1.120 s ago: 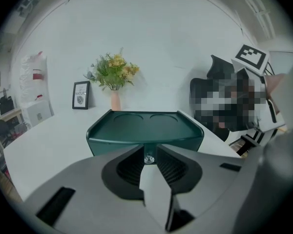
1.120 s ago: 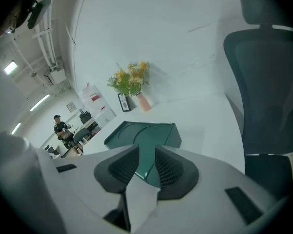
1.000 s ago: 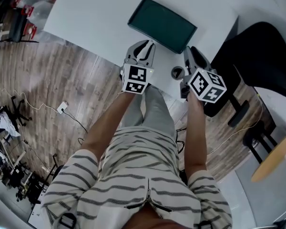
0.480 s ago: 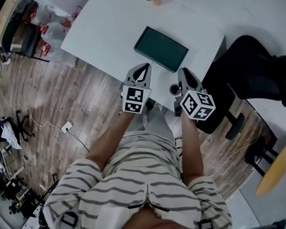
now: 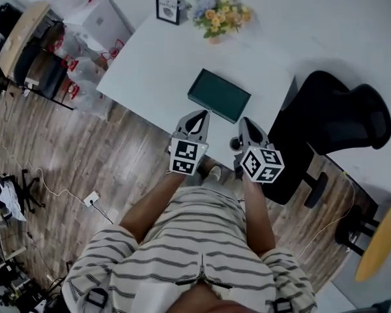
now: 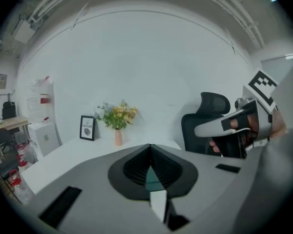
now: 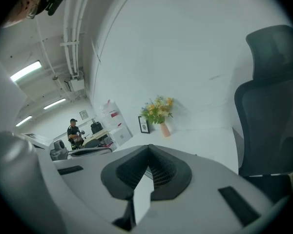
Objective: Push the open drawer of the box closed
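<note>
A wood-plank floor (image 5: 117,155) is spreading out below and to the left of both grippers, with cables trailing across it. A plain white wall (image 6: 151,67) is filling the space far ahead of them. A long white worktop (image 5: 163,64) is reaching away ahead of the grippers, its near edge lying just under their tips. A black office chair (image 5: 332,119) is standing just to the right of the right gripper (image 5: 244,121), drawn up to the worktop's end. A round wooden stool (image 5: 378,240) is sitting well behind and to the right of that gripper.

The dark green box (image 5: 219,95) is lying flat on the worktop just ahead of the two grippers, between their lines and near the edge; its drawer is not showing clearly from above. A vase of flowers (image 5: 215,15) is standing at the far end of the worktop, well beyond the box, and a small black picture frame (image 5: 167,6) is standing just to its left.

The left gripper (image 5: 197,116) is hovering apart from the box, its jaws meeting at the tips with nothing between them. The right gripper is likewise hanging with its jaws together, holding nothing.
</note>
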The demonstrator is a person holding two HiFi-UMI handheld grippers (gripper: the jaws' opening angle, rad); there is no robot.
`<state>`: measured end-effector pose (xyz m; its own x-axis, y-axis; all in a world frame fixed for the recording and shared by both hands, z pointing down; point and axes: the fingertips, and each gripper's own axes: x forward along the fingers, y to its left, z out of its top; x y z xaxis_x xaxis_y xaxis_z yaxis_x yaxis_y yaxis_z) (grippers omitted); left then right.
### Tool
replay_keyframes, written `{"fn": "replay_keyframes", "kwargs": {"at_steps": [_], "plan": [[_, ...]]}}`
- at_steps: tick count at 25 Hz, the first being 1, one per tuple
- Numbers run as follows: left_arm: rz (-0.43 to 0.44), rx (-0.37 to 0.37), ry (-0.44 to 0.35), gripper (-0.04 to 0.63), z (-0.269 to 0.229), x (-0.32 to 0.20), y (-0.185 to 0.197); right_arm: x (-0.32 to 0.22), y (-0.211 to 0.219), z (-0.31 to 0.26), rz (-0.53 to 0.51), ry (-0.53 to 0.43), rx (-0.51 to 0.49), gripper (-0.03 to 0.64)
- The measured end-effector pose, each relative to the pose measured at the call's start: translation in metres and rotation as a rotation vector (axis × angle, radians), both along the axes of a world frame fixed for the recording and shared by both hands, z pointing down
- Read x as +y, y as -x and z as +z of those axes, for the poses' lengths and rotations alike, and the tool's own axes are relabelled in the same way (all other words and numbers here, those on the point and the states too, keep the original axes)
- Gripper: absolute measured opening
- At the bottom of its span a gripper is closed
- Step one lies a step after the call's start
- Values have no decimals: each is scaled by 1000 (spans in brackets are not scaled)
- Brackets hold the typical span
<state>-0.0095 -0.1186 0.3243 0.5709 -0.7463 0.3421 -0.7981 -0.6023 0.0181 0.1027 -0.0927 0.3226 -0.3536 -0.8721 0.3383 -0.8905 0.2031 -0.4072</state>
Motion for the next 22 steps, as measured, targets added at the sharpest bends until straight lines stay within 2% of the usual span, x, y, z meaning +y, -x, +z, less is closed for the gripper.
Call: {"fn": "replay_keyframes", "kwargs": {"at_steps": [10,14,18,22], "plan": [[32,43,-79,0,-43,12,-1,12,8,-50,-12,-178,111,-5],[34,59,-103,2,-54,11,-1,15,9,-58,-12,-210,139,-5],[46,36,-155,2,-63,14,-2,14,7,-60,-7,-221,132,-5],[53,39,-159,2,-64,12,-4,11,5,-60,2,-230,127,-5]]}}
